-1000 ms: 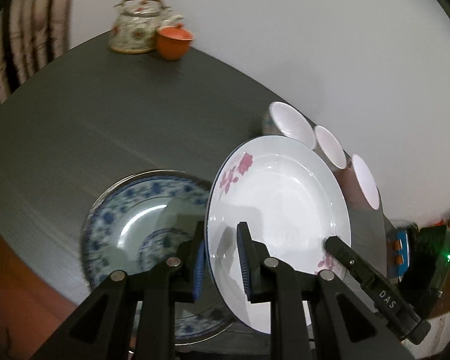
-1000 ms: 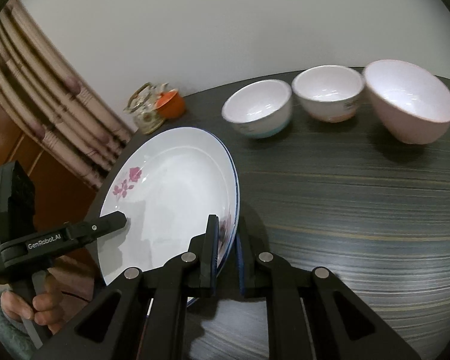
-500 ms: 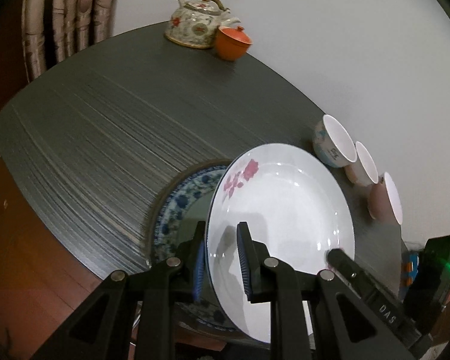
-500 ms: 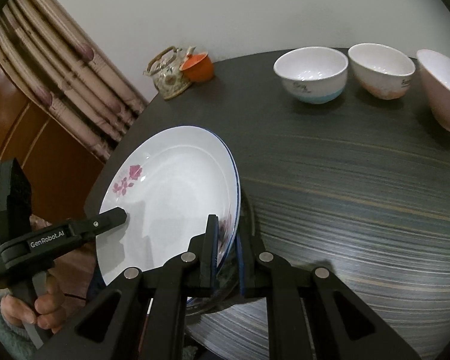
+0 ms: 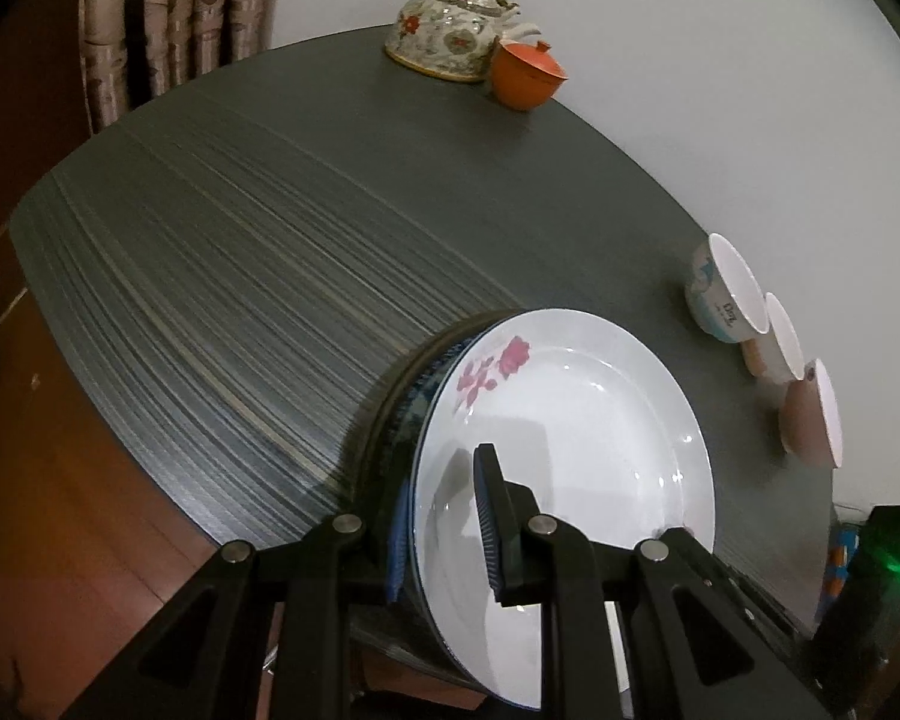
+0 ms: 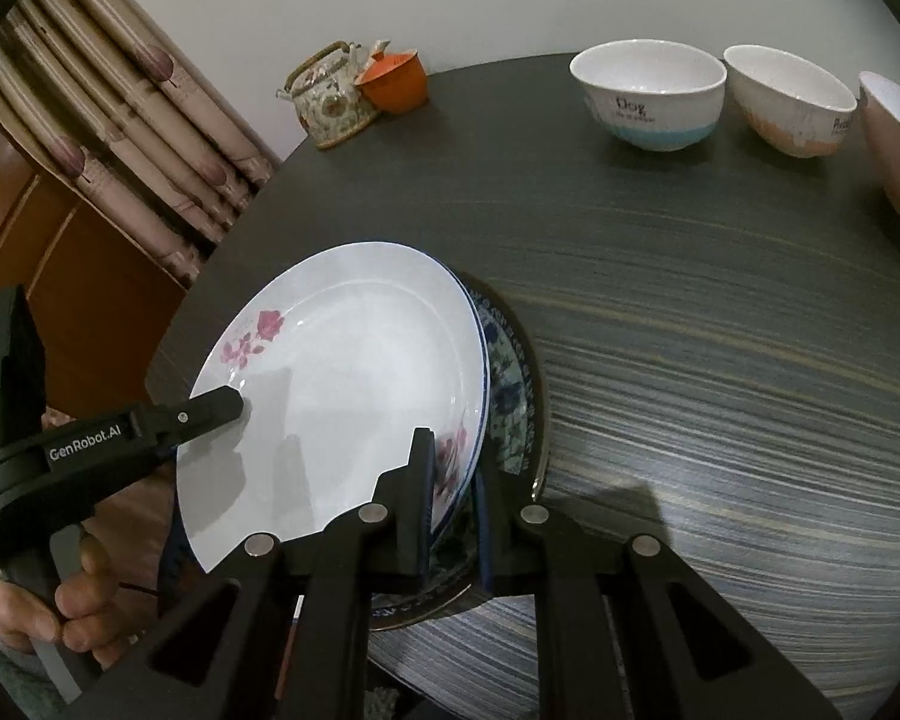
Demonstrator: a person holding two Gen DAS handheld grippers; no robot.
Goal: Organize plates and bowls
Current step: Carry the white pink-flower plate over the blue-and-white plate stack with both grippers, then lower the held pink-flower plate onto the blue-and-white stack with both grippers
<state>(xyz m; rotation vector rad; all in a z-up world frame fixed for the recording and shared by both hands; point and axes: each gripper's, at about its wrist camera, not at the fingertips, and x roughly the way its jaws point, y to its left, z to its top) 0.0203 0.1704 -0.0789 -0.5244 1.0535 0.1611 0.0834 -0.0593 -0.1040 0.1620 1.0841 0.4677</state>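
Both tools are lowering the white plate (image 5: 570, 420) onto the blue plate (image 6: 510, 396), left tool (image 5: 444, 531) and right tool (image 6: 456, 504) clamping its near rim.

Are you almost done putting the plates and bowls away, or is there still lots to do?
About halfway. In hand: both grippers, the left and the right, are shut on the rim of the white flowered plate, tilted just above the blue patterned plate on the table; it is not lying flat yet. Left to do: the three bowls stand apart in a row, unstacked.
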